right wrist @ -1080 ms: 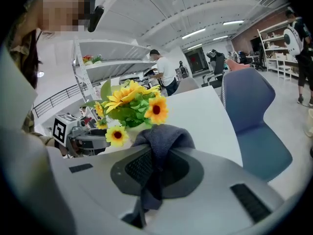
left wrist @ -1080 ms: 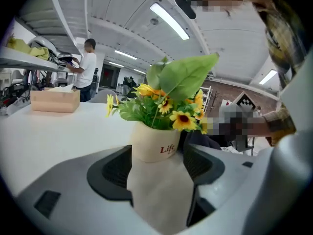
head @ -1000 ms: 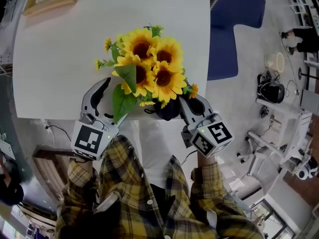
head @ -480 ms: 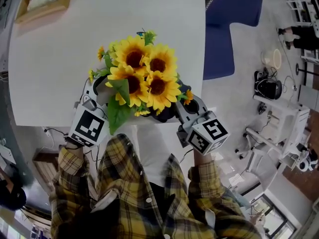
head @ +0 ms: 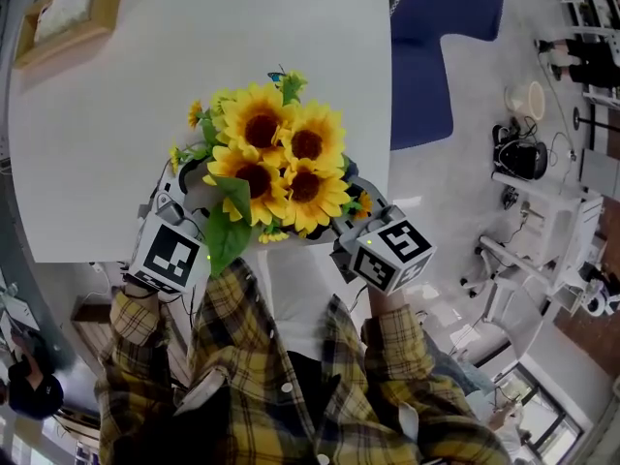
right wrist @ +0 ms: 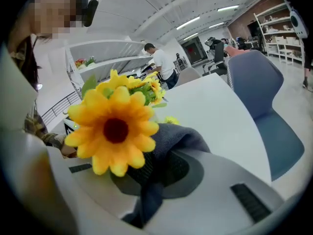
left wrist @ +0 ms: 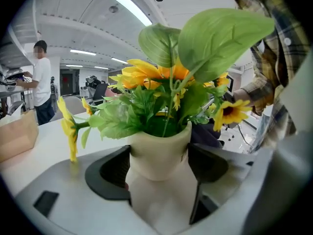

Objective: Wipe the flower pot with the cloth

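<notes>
Jaws of the left gripper [left wrist: 159,165], just closed further inward, clamped on the cream flower pot [left wrist: 159,148] near the front edge of the white counter [head: 194,56], seemingly to steady it; jaws of the right gripper [right wrist: 156,173] pinching the dark grey cloth [right wrist: 178,136] beside the sunflowers [head: 276,158], probably poised for wiping. Beyond: blue chair [head: 441,56], bright open workshop.

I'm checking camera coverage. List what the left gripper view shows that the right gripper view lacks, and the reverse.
Only the left gripper view: the cream flower pot, clamped between the jaws of the left gripper, which have just been closing.

Only the right gripper view: the dark cloth pinched in the jaws of the right gripper, and a blue chair.

Both: the sunflowers and the white table.
</notes>
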Available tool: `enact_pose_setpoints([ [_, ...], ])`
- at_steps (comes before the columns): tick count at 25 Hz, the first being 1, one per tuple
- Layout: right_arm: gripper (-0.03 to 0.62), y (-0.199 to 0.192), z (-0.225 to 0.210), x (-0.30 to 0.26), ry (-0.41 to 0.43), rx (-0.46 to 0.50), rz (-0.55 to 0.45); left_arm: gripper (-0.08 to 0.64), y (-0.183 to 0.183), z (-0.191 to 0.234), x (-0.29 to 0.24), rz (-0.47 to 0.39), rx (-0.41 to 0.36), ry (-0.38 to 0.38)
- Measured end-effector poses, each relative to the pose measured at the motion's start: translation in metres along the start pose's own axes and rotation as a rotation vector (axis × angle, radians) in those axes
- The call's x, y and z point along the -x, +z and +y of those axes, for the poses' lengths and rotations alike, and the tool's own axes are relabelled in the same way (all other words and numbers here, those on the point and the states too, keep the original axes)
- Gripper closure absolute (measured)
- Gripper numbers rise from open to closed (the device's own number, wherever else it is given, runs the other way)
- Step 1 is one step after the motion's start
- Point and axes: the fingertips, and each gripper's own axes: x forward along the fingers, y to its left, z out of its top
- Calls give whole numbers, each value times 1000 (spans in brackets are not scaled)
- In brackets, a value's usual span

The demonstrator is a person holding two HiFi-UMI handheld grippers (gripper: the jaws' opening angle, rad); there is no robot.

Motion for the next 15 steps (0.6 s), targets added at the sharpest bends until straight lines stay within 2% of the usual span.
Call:
enact_pose_setpoints([
  [4,575,6,-8,0,0,0,-8,210,-1,-1,4,-7,-3,-9],
  [12,575,9,-7,-3,121,60,96,215,-2,-1,7,-22,-4,-2],
  [15,575,11,-14,-7,172,55,138,215,-3,0,3,-35,-3,-1],
])
